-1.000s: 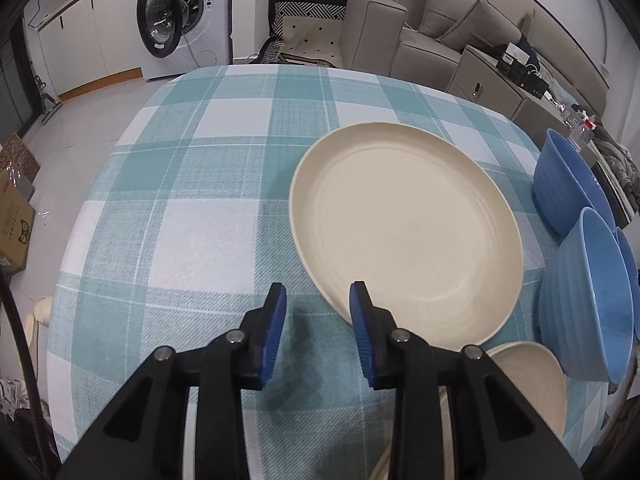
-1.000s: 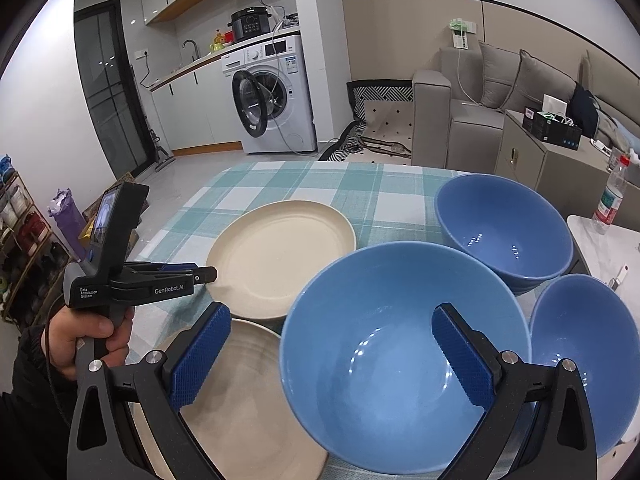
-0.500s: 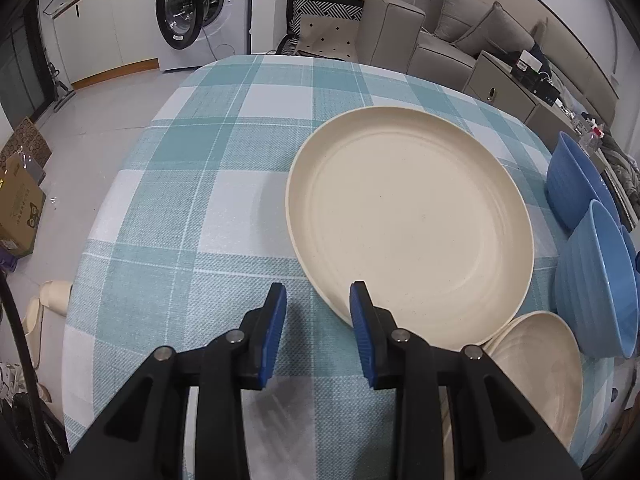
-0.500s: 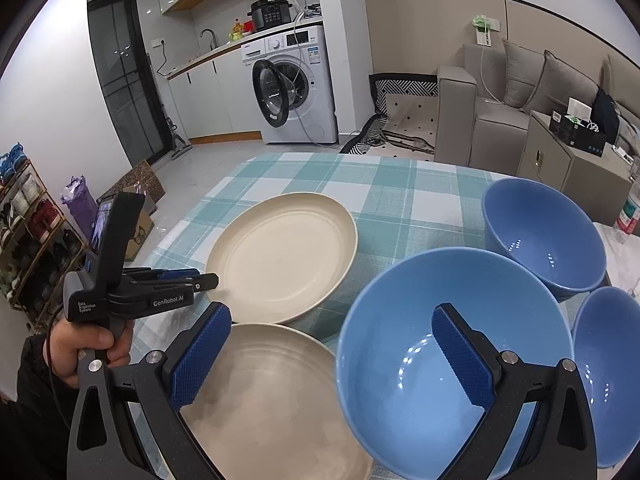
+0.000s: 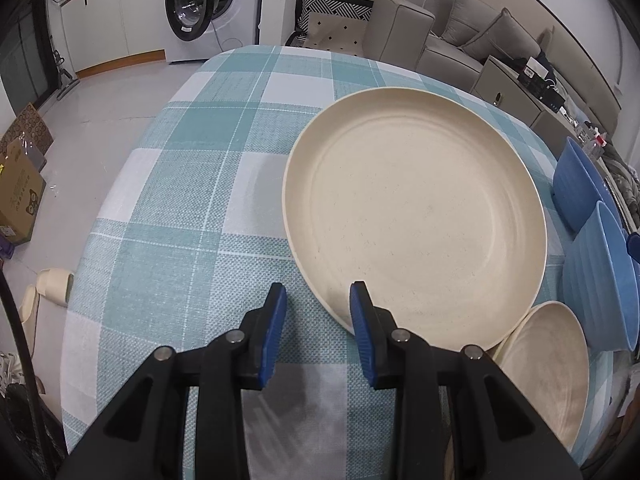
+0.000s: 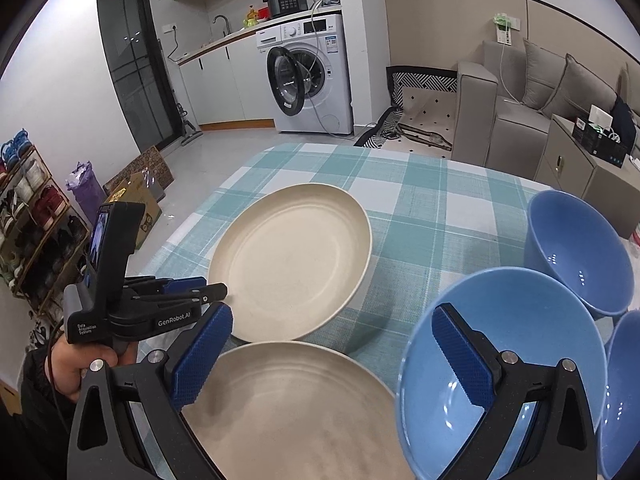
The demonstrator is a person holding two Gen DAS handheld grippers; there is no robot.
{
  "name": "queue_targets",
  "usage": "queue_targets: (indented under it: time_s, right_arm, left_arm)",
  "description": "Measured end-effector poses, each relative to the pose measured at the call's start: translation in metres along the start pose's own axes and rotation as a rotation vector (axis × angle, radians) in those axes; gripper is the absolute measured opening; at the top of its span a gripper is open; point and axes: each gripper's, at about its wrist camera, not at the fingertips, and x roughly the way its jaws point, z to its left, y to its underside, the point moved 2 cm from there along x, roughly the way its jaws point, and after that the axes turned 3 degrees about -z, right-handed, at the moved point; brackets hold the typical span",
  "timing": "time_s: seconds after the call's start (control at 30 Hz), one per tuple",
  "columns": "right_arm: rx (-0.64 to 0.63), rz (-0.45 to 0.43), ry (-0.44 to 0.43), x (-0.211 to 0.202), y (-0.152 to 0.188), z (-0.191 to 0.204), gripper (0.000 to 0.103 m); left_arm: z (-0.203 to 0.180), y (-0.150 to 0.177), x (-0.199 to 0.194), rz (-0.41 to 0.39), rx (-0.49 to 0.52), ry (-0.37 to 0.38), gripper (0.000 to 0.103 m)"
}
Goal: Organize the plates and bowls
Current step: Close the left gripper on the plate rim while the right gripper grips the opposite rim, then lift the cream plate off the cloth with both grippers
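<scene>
Left gripper (image 5: pixel 318 312), jaws parted and empty, straddles the plate (image 5: pixel 416 216) rim on the table (image 5: pixel 192 184); right gripper (image 6: pixel 336 354) gapes empty (bowl (image 6: pixel 500 364) beneath); a shallow pinch could slip.

Table (image 6: pixel 412 196): far plate (image 6: pixel 290 260) at centre; near plate (image 6: pixel 296 408) just before it, rims close together. Nearest bowl (image 6: pixel 496 364) right of near plate; far bowl (image 6: pixel 580 252) behind it, right of far plate; third bowl (image 6: pixel 624 392) at right edge. Left gripper (image 5: pixel 318 308) at near-left rim of far plate, rim between the fingers. Right gripper (image 6: pixel 332 356) above near plate. Washing machine (image 6: pixel 308 76) beyond table, left; sofa (image 6: pixel 516 96) beyond, right.
</scene>
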Motion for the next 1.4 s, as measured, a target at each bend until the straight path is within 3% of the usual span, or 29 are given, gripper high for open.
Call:
queue_targets:
  time_s: [0.3,0.43,0.73,1.0,1.4]
  right_arm:
    - [-0.021,0.04,-0.005,0.031,-0.007,0.017,0.095]
    - [-0.037,0.079,0.01,0.052,-0.008,0.023,0.087]
    - [-0.049,0.121,0.065,0.085,-0.009,0.02,0.081]
    - [-0.094,0.117,0.113,0.095,-0.012,0.024,0.07]
    - [-0.084,0.173,0.099,0.114,-0.008,0.025,0.064]
  left_arm:
    - [0.01,0.003,-0.004,-0.003,0.001,-0.006,0.032]
    - [0.016,0.004,-0.006,-0.008,-0.01,-0.009,0.032]
    - [0.025,0.005,-0.008,-0.009,-0.009,-0.024,0.033]
    - [0.034,0.006,-0.01,-0.013,-0.021,-0.029,0.034]
    - [0.036,0.006,-0.01,-0.016,-0.024,-0.034,0.035]
